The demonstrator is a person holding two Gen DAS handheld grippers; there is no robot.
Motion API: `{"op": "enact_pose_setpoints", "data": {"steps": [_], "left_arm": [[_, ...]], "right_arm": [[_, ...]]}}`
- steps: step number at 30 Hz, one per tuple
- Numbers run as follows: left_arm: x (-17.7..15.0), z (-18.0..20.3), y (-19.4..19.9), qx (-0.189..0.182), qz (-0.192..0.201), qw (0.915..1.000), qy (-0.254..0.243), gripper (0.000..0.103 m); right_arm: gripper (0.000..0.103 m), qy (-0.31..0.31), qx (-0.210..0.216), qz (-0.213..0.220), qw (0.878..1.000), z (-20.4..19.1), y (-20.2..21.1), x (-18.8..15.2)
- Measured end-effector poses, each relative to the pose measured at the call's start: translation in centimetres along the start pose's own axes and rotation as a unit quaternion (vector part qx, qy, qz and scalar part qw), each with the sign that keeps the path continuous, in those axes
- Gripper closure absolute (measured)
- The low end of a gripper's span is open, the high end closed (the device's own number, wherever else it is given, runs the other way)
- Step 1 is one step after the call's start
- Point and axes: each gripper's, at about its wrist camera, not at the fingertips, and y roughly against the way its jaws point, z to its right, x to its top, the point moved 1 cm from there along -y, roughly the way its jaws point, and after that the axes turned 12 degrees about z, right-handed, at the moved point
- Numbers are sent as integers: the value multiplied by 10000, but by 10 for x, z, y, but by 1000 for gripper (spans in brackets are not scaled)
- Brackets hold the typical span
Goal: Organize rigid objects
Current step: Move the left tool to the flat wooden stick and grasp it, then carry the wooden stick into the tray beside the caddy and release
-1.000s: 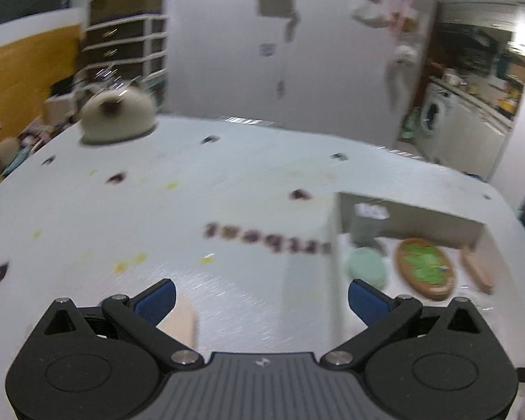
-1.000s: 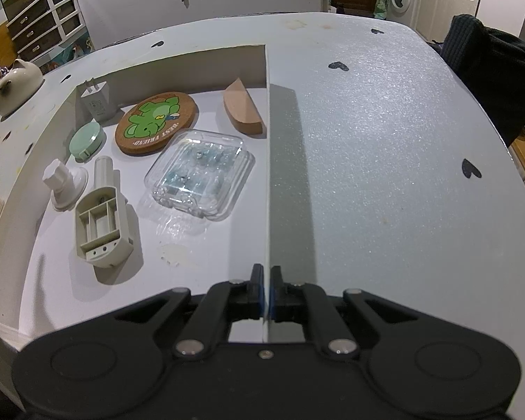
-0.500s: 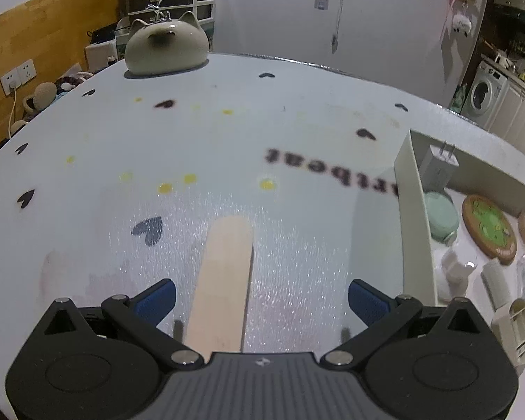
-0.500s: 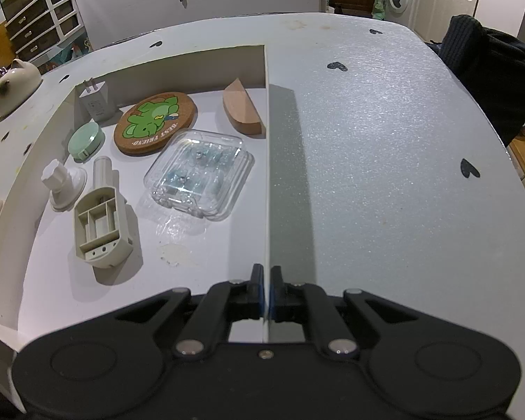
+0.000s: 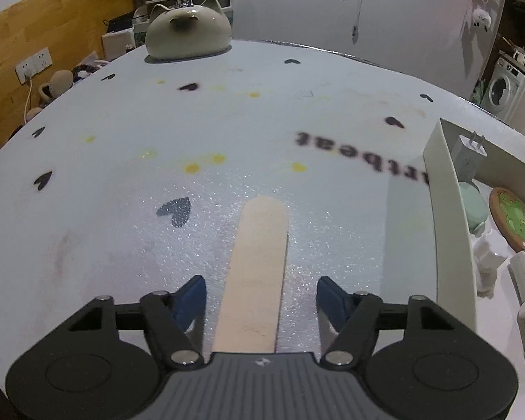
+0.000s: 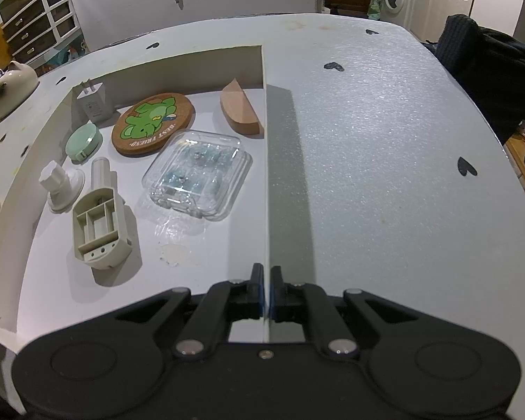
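Note:
A flat pale wooden stick point(image 5: 257, 273) lies on the white table, pointing away from me. My left gripper point(image 5: 261, 301) is open, low over the table, with one blue pad on each side of the stick's near half, not touching it. My right gripper point(image 6: 266, 292) is shut on the right wall point(image 6: 265, 175) of the white box, near its front end. The box holds a round cork coaster with a green dinosaur point(image 6: 153, 123), a clear plastic case point(image 6: 197, 171), a wooden wedge point(image 6: 239, 108), a white charger point(image 6: 92, 101), a mint round case point(image 6: 83, 141) and beige plastic parts point(image 6: 98, 224).
A cat-shaped ceramic pot point(image 5: 188, 33) stands at the far edge of the table. The box's left wall point(image 5: 449, 231) rises to the right of the stick. A dark garment point(image 6: 490, 70) hangs on a chair beyond the table's right edge.
The left gripper has swung left and come down over the stick, which now lies between its open fingers. The fingers have narrowed somewhat. The right gripper has not moved.

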Motion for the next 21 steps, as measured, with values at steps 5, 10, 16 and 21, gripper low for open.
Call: {"op": "enact_pose_setpoints", "data": {"steps": [5,10,16,21], "left_arm": [[2,-3,0,32,53,9999,-109,56],[3,-4,1,-16,85,9998,-181,68],[2,-5,3,-76,105,9997,-203,68],[5,-7,8,-185,182,9996,-112,68]], "right_arm": [[99,-22,-20,3,10000,0,0,0],[99,-27,-29,7,10000,0,0,0],[99,-18,-30,9,10000,-1,0,0],[99,-13,-33,13,10000,-1,0,0]]}}
